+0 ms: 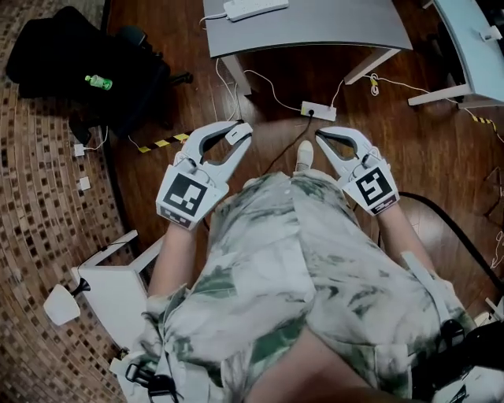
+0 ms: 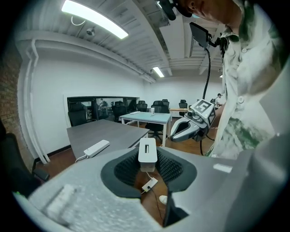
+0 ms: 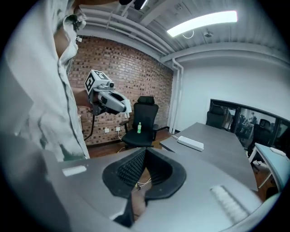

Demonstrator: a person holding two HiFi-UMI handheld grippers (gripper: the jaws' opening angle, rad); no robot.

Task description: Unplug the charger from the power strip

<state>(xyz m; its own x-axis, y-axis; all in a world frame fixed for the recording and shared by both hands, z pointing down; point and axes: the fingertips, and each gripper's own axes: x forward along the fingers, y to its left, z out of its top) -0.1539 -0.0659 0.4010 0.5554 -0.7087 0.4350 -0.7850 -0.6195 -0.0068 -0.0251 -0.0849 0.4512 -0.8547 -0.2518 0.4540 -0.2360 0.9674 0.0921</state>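
Observation:
A white charger [image 2: 147,152] sits clamped between the pads of my left gripper [image 2: 147,156]; in the head view it shows as a white block [image 1: 236,134] at that gripper's [image 1: 239,132] tip. It is held in the air, apart from the white power strip [image 1: 317,110] on the wooden floor ahead, which has a black plug and cable in it. The same strip [image 2: 149,184] shows below the jaws in the left gripper view. My right gripper [image 1: 321,135] hangs level with the left one, its jaws [image 3: 144,152] meeting at the tips with nothing between them.
A grey table [image 1: 315,35] ahead carries a second white power strip [image 1: 256,8]. A black chair [image 1: 87,55] with a green bottle [image 1: 98,81] stands at the left. A pale table [image 1: 472,47] is at the right. Cables cross the floor; my shoe [image 1: 304,155] is near the strip.

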